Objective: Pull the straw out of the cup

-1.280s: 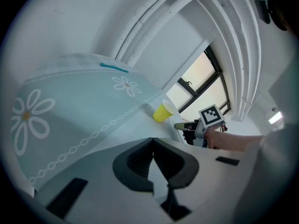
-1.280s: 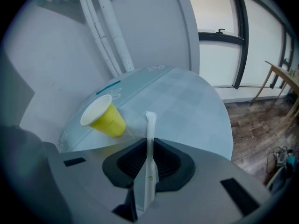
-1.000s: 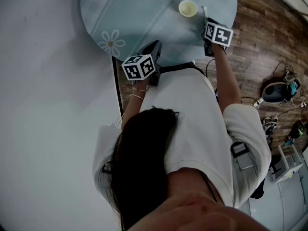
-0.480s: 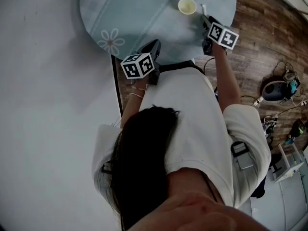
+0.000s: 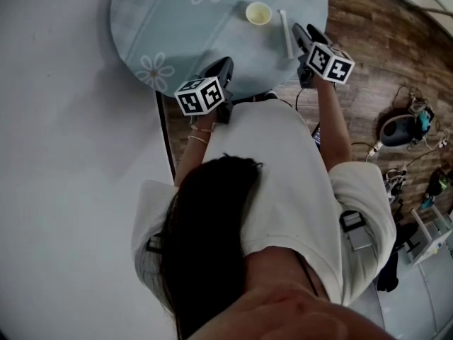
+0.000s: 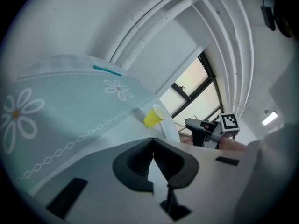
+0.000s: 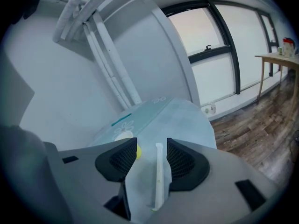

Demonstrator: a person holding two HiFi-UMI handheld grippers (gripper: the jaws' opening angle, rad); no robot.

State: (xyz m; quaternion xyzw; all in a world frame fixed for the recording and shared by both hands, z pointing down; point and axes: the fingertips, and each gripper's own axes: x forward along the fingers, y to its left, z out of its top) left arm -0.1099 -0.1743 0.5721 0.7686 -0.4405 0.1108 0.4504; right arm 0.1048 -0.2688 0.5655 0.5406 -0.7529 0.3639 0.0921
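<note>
The yellow cup (image 5: 258, 13) stands upright on the round blue table (image 5: 177, 27) and holds no straw. The white straw (image 5: 285, 34) lies flat on the cloth just right of the cup. My right gripper (image 5: 306, 32) hovers right of the straw. In the right gripper view its jaws (image 7: 152, 146) have just been opening and stand wide, with the straw (image 7: 159, 171) on the table below the gap, untouched by the pads. The cup (image 7: 137, 152) peeks out beside the left pad. My left gripper (image 5: 221, 66) is at the table's near edge, shut (image 6: 153, 152) on nothing, with the cup (image 6: 154, 117) ahead of it.
The tablecloth carries daisy prints (image 5: 154, 71), and a teal strip (image 6: 106, 69) lies at its far side. Wooden floor (image 5: 375, 41) lies to the right, with cables and devices (image 5: 403, 126). A white wall and a window (image 7: 205, 36) rise beyond the table.
The right gripper has risen off the table and its jaws have opened. The straw, earlier at its tips, now lies free on the cloth. The left gripper has barely shifted.
</note>
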